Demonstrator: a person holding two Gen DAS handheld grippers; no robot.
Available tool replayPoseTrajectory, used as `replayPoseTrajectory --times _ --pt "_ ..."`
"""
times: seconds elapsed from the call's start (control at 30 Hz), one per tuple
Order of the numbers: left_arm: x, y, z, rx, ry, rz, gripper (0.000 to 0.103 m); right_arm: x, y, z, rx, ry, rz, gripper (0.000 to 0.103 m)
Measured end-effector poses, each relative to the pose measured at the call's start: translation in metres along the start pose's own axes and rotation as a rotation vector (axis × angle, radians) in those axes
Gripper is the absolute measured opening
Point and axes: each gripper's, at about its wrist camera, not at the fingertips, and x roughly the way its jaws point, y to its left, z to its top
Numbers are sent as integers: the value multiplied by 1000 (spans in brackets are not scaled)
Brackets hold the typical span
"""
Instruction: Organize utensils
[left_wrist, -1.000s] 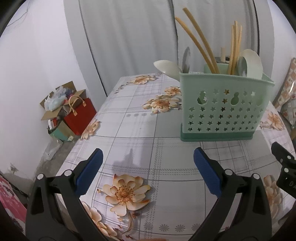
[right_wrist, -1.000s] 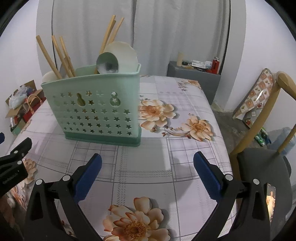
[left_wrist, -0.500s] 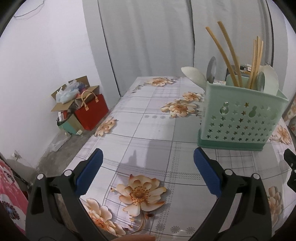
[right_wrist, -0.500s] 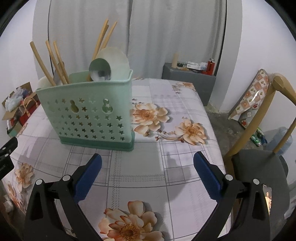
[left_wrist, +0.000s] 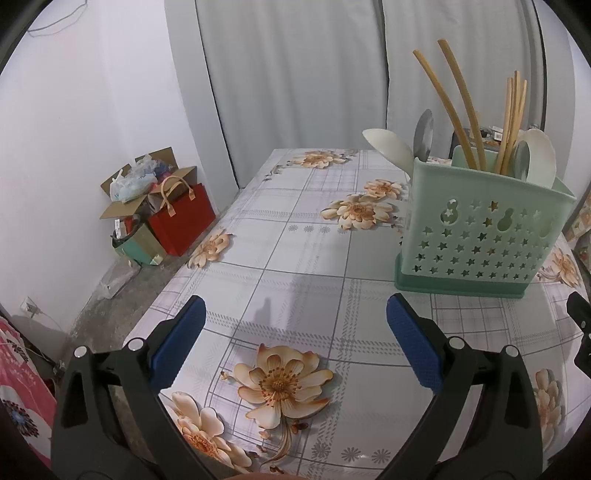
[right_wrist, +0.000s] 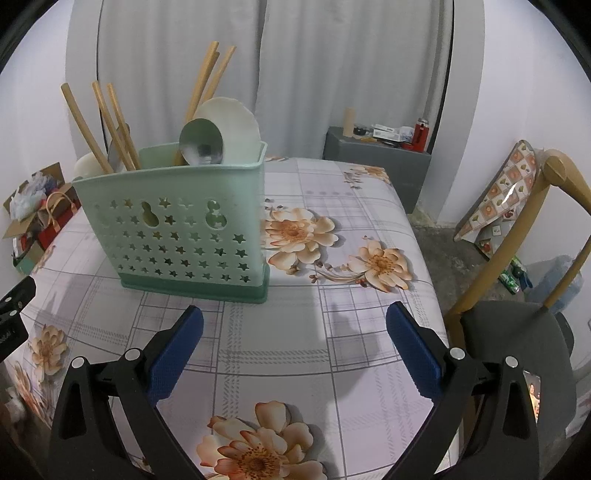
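Note:
A mint-green perforated utensil caddy (left_wrist: 480, 236) stands upright on the floral tablecloth (left_wrist: 295, 258); it also shows in the right wrist view (right_wrist: 184, 229). It holds wooden chopsticks (left_wrist: 461, 110), white spoons (left_wrist: 388, 147) and a metal spoon (right_wrist: 201, 142). My left gripper (left_wrist: 295, 332) is open and empty, above the table, left of and nearer than the caddy. My right gripper (right_wrist: 295, 336) is open and empty, in front of the caddy's right end.
Boxes and a red bag (left_wrist: 177, 218) sit on the floor left of the table. A wooden chair with a dark seat (right_wrist: 517, 332) stands at the right. A grey cabinet (right_wrist: 376, 155) with small items is behind the table.
Both grippers have drawn back from the caddy. The left view has swung left, so the caddy sits further right in it. Both stay open.

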Motion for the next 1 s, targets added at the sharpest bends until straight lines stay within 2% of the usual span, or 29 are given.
replayPoseTrajectory --times 1.0 --pt "2 2 -1 -4 4 11 94 0 1 0 -2 1 -2 96"
